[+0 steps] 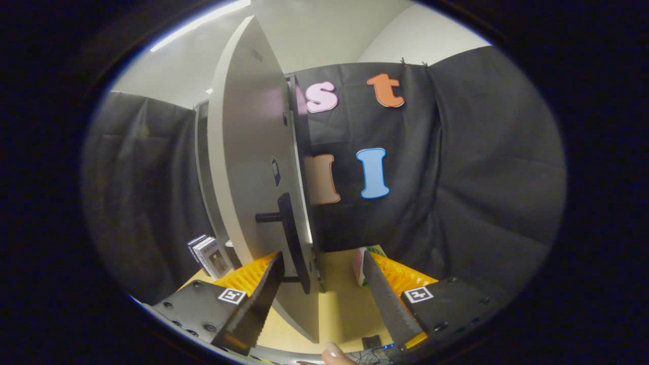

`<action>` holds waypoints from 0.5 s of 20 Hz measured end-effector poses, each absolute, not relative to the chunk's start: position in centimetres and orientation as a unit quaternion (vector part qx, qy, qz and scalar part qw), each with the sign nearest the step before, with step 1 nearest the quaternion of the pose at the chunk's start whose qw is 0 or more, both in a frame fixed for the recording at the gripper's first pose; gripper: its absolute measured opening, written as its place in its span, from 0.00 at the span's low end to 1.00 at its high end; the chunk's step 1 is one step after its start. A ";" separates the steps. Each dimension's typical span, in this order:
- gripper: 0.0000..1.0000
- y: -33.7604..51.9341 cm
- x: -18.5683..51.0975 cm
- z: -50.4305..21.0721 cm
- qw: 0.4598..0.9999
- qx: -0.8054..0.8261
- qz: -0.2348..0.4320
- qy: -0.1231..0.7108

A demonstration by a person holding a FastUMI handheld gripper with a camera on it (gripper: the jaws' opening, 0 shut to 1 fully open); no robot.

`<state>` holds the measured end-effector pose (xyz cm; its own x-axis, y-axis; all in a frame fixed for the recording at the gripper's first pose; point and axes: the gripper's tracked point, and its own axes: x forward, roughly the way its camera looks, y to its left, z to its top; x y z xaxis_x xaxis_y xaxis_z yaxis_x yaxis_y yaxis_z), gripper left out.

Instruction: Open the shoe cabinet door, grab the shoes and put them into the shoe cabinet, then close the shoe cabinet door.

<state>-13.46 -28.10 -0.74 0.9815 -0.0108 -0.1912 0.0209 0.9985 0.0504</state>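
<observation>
We see the gripper spread wide, its fingers either side of the open shoe cabinet door (dark handle between them). No writing reads clearly; the small boxes stand near the table's far left edge.

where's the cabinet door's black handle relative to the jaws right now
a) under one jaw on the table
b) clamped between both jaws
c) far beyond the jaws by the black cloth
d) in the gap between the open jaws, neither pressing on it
d: the black handle on the swung-out cabinet door stands in the gap, and the gripper jaws are spread wide with neither pressing on it.
</observation>
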 end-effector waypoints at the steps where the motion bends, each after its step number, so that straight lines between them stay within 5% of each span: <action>1: 0.97 -28.2 -12.9 -0.7 0.995 0.025 -0.008 0.096; 10: 0.93 -24.1 -10.6 -0.3 0.994 0.041 0.041 0.093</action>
<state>-10.58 -24.12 -0.30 0.9792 0.0888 -0.1824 -0.0736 0.9933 0.0886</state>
